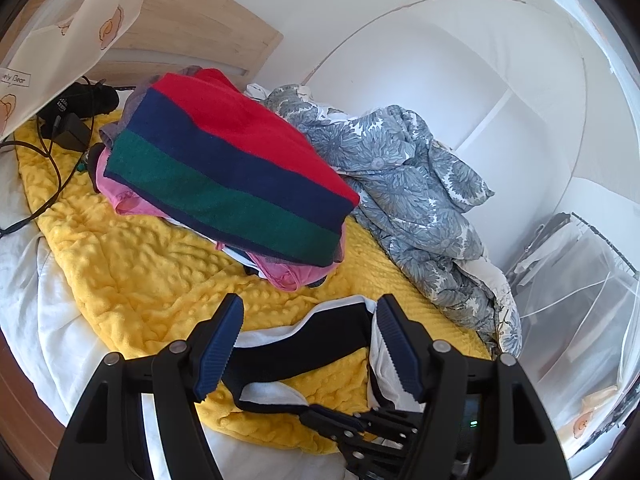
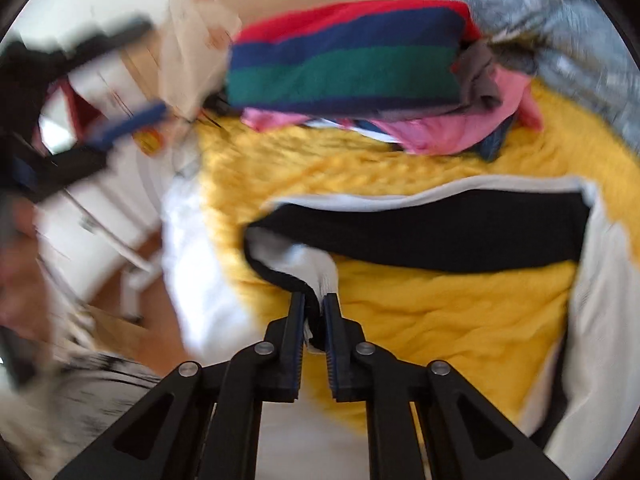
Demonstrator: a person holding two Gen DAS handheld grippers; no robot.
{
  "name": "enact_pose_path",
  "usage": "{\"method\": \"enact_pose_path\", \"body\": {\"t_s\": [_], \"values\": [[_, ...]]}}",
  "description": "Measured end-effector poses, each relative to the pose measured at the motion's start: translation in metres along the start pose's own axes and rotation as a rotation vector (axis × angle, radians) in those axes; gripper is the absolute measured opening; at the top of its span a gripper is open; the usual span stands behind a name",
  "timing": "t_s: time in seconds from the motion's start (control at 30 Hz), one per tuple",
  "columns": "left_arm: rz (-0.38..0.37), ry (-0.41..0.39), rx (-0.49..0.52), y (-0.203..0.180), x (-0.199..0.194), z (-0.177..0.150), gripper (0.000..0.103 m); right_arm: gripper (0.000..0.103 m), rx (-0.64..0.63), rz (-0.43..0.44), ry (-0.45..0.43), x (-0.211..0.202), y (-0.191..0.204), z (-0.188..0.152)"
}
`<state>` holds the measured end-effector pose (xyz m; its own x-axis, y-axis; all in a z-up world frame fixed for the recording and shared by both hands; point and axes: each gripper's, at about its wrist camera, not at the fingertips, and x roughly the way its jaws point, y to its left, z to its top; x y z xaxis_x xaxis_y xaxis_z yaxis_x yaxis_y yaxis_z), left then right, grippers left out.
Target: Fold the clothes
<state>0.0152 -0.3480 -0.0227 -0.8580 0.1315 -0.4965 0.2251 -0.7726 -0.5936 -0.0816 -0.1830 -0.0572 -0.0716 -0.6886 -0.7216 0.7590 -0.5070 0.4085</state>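
Nearest, the right gripper (image 2: 314, 304) has its jaws pinched almost together on the edge of the white and black garment (image 2: 420, 228), white cloth and its dark hem bunched between the blue pads. That view is blurred, so finer detail of the grip is lost.

The garment lies spread on the yellow blanket (image 2: 440, 312), its wide black band running across.

The left gripper (image 1: 310, 320) stands wide open just above the same garment. The black band passes between its fingers, and white cloth lies close against the inner face of the right-hand finger (image 1: 396, 344); whether it touches there I cannot tell. Nothing is clamped.

Farther back on the blanket sits a heap of clothes topped by a folded red, navy and green striped piece (image 1: 232, 172), pink cloth (image 1: 280, 272) poking out beneath. Beside the heap is a crumpled grey floral duvet (image 1: 420, 200); past its other side lie black cables and a charger (image 1: 72, 132).
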Motion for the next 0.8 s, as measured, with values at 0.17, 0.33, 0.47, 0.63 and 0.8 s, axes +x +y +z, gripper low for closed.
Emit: {"method": "enact_pose_path", "body": {"t_s": [0.17,0.33,0.47,0.63,0.8], "values": [[0.002,-0.026,-0.017,0.000,-0.004,0.000,0.072,0.010,0.162,0.340,-0.127,-0.043,0.008,0.012],[-0.007,-0.023,-0.037,0.001,-0.002,0.000,0.072,0.010,0.225,0.535,-0.384,-0.126,0.006,0.026],[-0.020,0.000,-0.013,-0.010,0.005,-0.004,0.072,0.010,0.211,0.488,-0.598,-0.205,-0.002,0.010],[-0.035,0.033,0.072,-0.042,0.017,-0.014,0.072,0.010,0.222,0.416,-0.782,-0.272,-0.014,-0.029],[-0.056,0.088,0.160,-0.080,0.034,-0.032,0.072,0.010,0.305,0.356,-0.851,-0.301,-0.040,-0.081]]}}
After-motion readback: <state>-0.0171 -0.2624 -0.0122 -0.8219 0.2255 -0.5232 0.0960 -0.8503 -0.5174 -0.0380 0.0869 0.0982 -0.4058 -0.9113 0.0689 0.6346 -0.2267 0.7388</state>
